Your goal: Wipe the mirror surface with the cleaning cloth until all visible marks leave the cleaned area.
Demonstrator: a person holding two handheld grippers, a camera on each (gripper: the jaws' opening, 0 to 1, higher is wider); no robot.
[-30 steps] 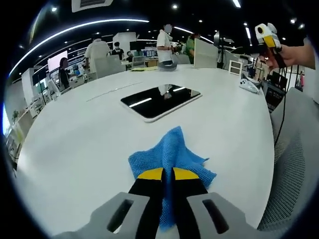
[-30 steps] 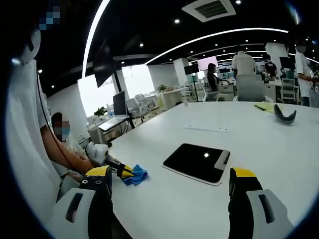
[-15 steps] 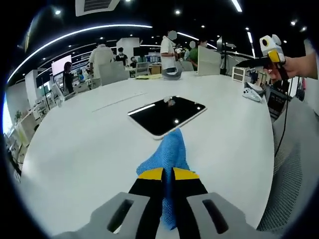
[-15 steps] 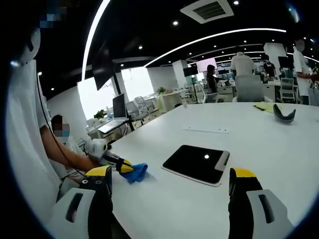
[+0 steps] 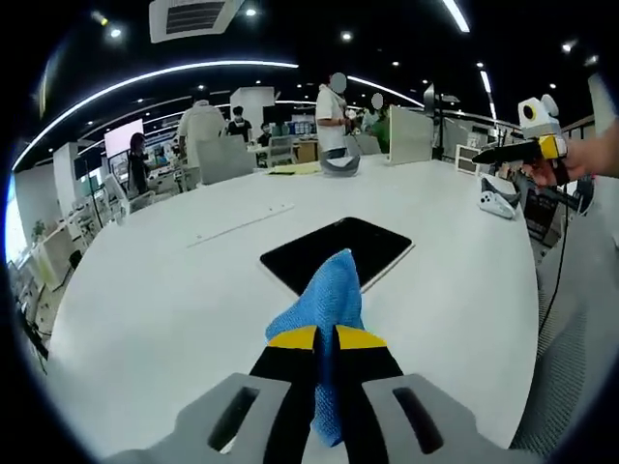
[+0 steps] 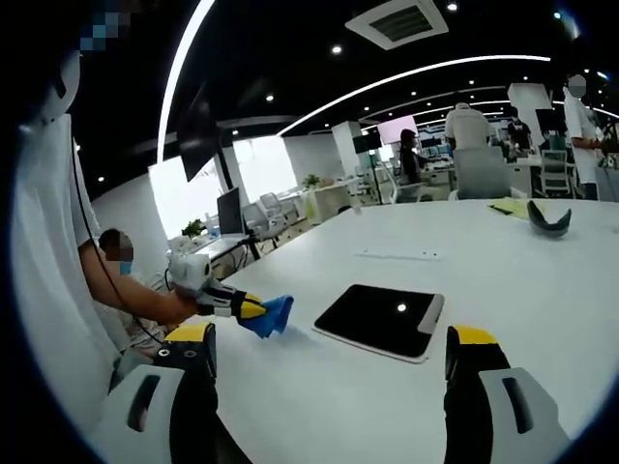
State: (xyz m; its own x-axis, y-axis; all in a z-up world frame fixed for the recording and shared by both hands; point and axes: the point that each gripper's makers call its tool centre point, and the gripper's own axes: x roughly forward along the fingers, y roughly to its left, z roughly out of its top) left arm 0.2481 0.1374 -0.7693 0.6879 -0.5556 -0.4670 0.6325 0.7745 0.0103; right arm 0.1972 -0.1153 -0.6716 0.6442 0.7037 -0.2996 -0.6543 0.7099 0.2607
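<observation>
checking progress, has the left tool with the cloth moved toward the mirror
Yes. In the right gripper view, the left tool and cloth have lifted and closed on the mirror.

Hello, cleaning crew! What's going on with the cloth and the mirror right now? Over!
Left gripper shut on blue cloth, lifted near mirror. Right gripper open, holding nothing. Wiping not begun. Nothing in the way.

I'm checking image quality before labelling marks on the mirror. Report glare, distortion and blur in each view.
Left gripper view: fisheye bends the white table edge; the mirror looks dark, partly hidden by the blue cloth. Right gripper view: one bright ceiling-light spot glints on the mirror; background desks look soft; any marks are too small to tell.
</observation>
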